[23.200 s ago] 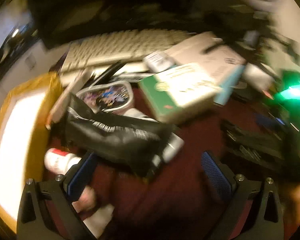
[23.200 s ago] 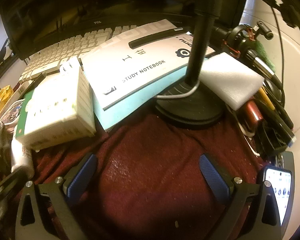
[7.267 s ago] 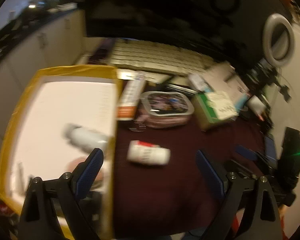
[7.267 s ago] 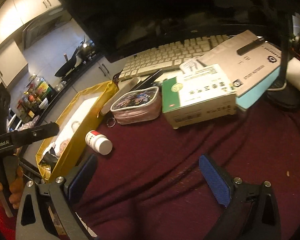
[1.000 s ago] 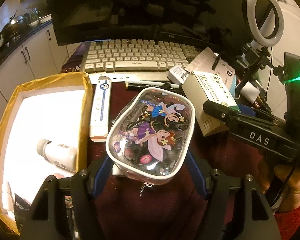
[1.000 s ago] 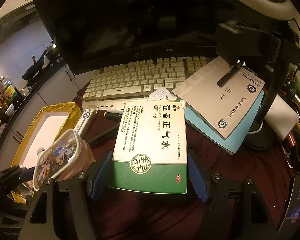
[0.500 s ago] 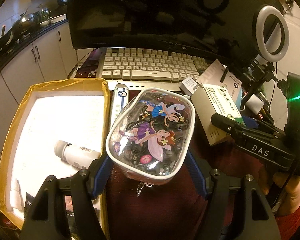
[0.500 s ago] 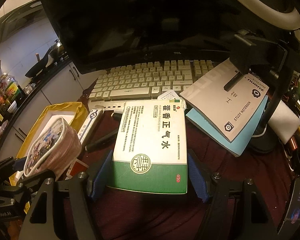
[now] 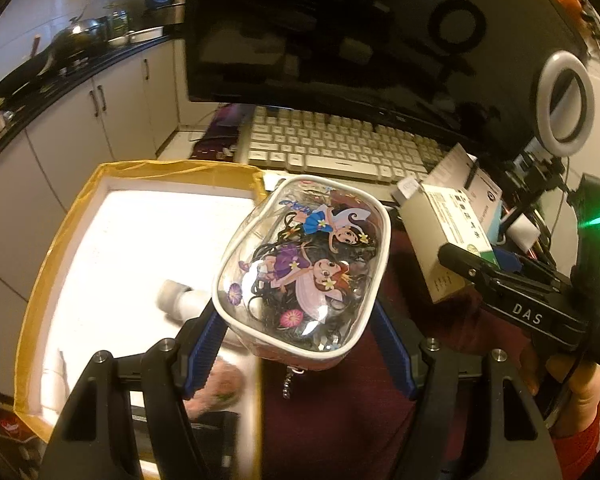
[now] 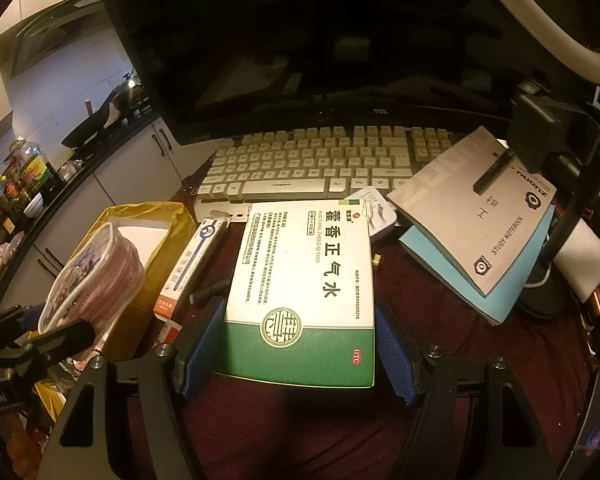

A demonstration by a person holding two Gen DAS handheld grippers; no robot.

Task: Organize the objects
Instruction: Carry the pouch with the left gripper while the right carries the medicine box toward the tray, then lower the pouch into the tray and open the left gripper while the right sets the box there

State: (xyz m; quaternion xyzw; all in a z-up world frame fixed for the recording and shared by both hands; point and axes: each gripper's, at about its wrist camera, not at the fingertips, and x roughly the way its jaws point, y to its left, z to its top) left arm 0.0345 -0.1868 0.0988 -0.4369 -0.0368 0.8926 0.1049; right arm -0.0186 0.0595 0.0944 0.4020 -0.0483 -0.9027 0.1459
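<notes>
My left gripper (image 9: 300, 328) is shut on a clear pouch (image 9: 308, 256) printed with cartoon fairies, held in the air over the right rim of a yellow-lined box (image 9: 172, 168) with a white inside. A white bottle (image 9: 180, 296) lies in that box. My right gripper (image 10: 298, 344) is shut on a white and green medicine carton (image 10: 300, 272), its blue pads against both long sides. In the right wrist view the pouch (image 10: 92, 272) and left gripper (image 10: 40, 344) show at the left beside the box (image 10: 156, 208). The left wrist view shows the right gripper (image 9: 520, 304) with the carton (image 9: 448, 232).
A cream keyboard (image 10: 316, 160) and a dark monitor (image 10: 300, 40) stand behind. A long narrow carton (image 10: 192, 264) lies beside the box. A study notebook (image 10: 480, 216) and a ring light stand (image 9: 566, 102) crowd the right. Dark red cloth (image 10: 440, 360) covers the desk.
My left gripper has carried the pouch left and upward, from over the red cloth to over the box rim. The right gripper has kept about still with the carton.
</notes>
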